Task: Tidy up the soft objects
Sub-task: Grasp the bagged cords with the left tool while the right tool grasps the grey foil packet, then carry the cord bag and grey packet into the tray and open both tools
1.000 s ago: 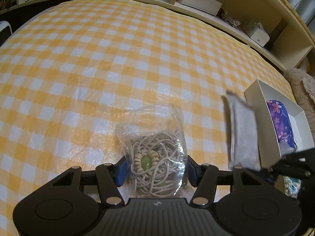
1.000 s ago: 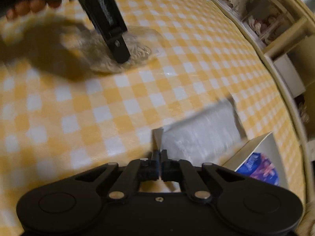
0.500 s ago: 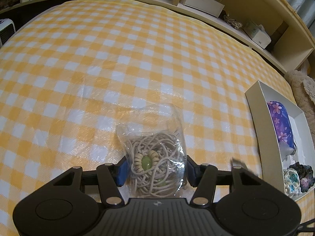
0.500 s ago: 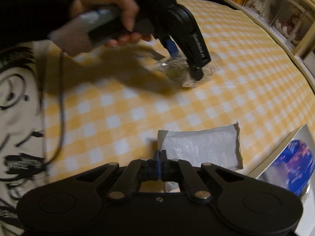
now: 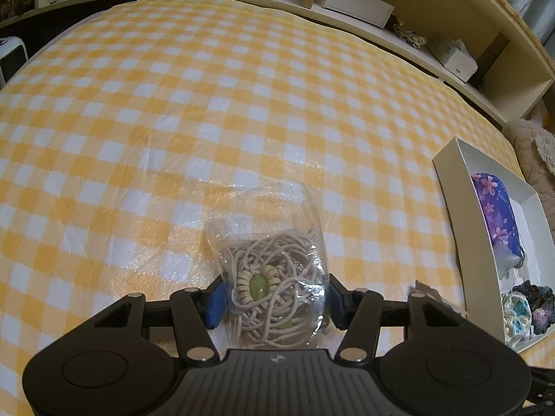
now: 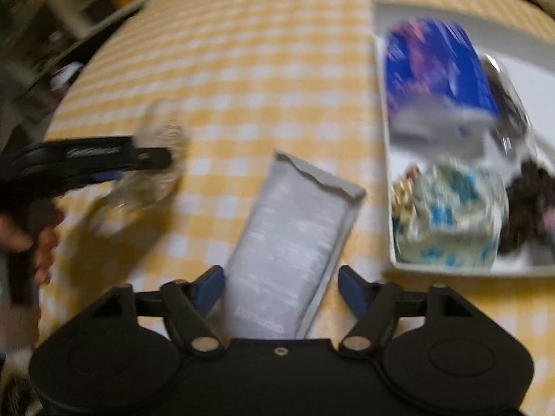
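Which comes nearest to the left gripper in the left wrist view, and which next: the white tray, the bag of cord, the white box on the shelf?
1. Bag of cord: between the jaws of the left gripper.
2. White tray: on the cloth, to the right.
3. White box: on the shelf, far back.

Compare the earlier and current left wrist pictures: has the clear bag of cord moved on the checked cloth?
No. The bag of cord sits between the left claw fingers on the same squares of the checked cloth.
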A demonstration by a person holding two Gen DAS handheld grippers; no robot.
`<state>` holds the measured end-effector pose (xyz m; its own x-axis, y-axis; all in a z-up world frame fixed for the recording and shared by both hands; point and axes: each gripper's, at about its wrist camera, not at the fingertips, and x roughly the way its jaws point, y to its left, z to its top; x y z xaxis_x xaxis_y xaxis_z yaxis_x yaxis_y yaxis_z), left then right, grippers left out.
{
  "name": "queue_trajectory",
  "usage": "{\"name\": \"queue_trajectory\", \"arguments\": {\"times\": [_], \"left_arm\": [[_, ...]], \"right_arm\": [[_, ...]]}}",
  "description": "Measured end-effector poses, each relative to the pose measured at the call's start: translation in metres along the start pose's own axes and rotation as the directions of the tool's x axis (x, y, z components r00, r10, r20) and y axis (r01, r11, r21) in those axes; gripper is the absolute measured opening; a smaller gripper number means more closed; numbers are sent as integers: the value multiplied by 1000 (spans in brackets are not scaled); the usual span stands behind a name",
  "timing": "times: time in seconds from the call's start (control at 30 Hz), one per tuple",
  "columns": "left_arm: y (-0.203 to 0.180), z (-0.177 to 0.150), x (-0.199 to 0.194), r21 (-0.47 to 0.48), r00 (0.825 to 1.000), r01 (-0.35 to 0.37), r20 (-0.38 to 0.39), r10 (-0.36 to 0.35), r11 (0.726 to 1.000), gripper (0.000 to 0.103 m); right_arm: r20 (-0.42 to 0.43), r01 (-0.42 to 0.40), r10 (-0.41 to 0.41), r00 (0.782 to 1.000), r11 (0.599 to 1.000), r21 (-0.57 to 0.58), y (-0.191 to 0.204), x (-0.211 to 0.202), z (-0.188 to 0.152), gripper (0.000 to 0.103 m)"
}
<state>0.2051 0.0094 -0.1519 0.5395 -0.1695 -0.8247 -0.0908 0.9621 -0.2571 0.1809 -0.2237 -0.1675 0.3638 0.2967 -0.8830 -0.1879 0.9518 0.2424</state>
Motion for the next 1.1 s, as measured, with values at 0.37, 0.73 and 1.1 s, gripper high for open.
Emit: {"name": "queue_trajectory", "arguments": {"times": [0.37, 0.73, 1.1], "left_arm": [[-7, -1, -3, 54, 1000, -14, 16, 13, 998, 55], [-27, 7, -39, 81, 992, 33, 116, -42, 996, 55], [-108, 36, -39, 146, 982, 119, 130, -139, 982, 54]], "right_arm": [[64, 98, -91, 994, 988, -120, 31, 16, -2, 58], [336, 43, 8, 942, 989, -143, -14, -62, 30, 57], [472, 130, -80, 878, 989, -74, -102, -104, 59, 57]]}}
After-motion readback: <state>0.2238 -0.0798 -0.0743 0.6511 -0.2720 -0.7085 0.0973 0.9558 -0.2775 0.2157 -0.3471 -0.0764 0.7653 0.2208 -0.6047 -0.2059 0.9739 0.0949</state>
